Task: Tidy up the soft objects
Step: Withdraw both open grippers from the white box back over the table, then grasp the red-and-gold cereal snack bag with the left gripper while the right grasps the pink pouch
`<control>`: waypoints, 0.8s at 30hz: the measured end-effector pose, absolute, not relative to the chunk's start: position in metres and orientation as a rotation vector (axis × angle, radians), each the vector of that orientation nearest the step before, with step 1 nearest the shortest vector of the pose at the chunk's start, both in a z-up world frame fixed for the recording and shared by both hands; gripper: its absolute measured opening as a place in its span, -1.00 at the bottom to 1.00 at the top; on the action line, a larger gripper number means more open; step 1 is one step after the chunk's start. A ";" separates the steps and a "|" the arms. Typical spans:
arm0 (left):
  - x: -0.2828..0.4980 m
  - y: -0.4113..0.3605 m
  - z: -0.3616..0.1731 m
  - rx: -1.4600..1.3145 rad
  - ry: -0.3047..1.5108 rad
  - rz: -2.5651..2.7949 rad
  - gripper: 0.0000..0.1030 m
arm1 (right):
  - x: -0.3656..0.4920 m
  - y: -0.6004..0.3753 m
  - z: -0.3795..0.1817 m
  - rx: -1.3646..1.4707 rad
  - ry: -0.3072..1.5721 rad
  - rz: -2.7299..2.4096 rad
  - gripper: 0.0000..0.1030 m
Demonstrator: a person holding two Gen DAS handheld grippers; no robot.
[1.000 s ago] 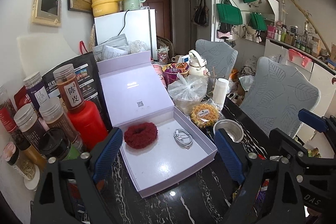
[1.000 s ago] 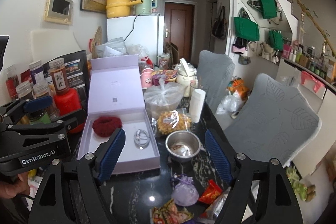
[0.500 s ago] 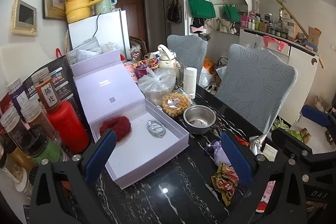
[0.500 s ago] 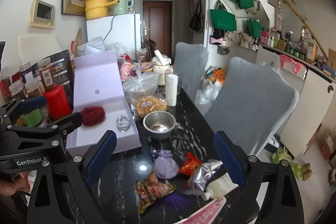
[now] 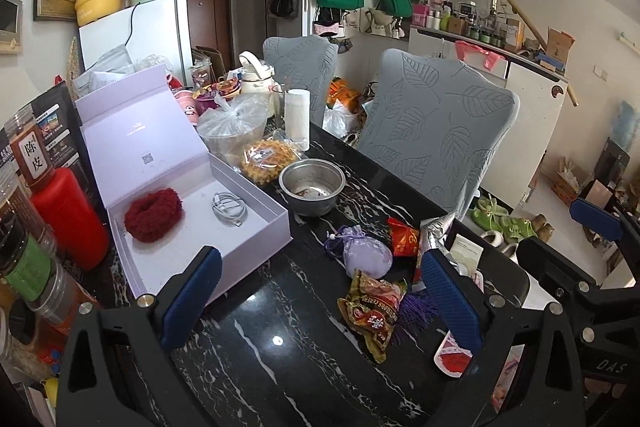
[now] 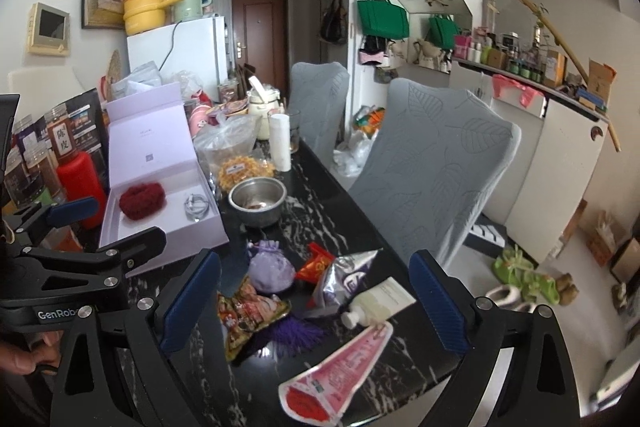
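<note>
Landmark = the open lilac box (image 5: 248,227) on the black marble table (image 5: 280,367). Inside box: 1 dark red scrunchie (image 5: 154,214) at its far-left end, 1 coiled white cable (image 5: 229,209) beside it to the right, the two apart. Rest of box floor bare.

Right of box, near its far corner: 1 steel bowl (image 5: 313,187); behind that, 1 bag of yellow snacks (image 5: 267,159) & 1 white cup (image 5: 297,119). Left of box: 1 red bottle (image 5: 66,211) plus several jars.

Nearer than box, off its right corner, the loose pile: 1 lilac drawstring pouch (image 6: 270,269), 1 small red packet (image 6: 316,263), 1 silver foil pack (image 6: 344,279), 1 white tube (image 6: 378,303), 1 brown snack wrapper (image 6: 250,311), 1 purple fringed item (image 6: 296,331), 1 pink-red sachet (image 6: 340,371).

2 grey chairs (image 5: 436,139) past table's right edge.

Left gripper (image 5: 320,299): jaws wide apart, just been opening, nothing between pads. Right gripper (image 6: 316,303): jaws wide apart, also just opened further, above the pile, gripping nothing.
</note>
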State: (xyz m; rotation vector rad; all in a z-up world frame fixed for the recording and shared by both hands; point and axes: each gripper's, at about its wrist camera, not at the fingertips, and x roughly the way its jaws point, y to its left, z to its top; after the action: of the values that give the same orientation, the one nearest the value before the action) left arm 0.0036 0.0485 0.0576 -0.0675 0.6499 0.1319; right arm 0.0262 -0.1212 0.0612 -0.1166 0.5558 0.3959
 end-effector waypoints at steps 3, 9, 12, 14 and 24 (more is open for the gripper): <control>0.004 0.042 0.050 -0.072 0.670 0.105 0.97 | 0.025 -0.127 0.052 -0.107 0.577 0.373 0.88; 0.007 0.030 0.034 -0.054 0.711 0.071 0.97 | 0.024 -0.143 0.030 -0.048 0.633 0.343 0.88; 0.008 0.025 0.024 -0.045 0.733 0.056 0.97 | 0.024 -0.149 0.015 -0.029 0.669 0.336 0.88; 0.009 0.022 0.017 -0.039 0.746 0.049 0.97 | 0.024 -0.151 0.006 -0.028 0.692 0.327 0.88; 0.015 0.017 -0.022 -0.039 0.824 -0.001 0.97 | 0.030 -0.156 -0.044 0.002 0.827 0.338 0.88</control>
State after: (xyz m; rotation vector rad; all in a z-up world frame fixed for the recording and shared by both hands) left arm 0.0150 0.0171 -0.0224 -0.0390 0.8243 -0.0006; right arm 0.0296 -0.1564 -0.0437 0.0017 0.8274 0.3383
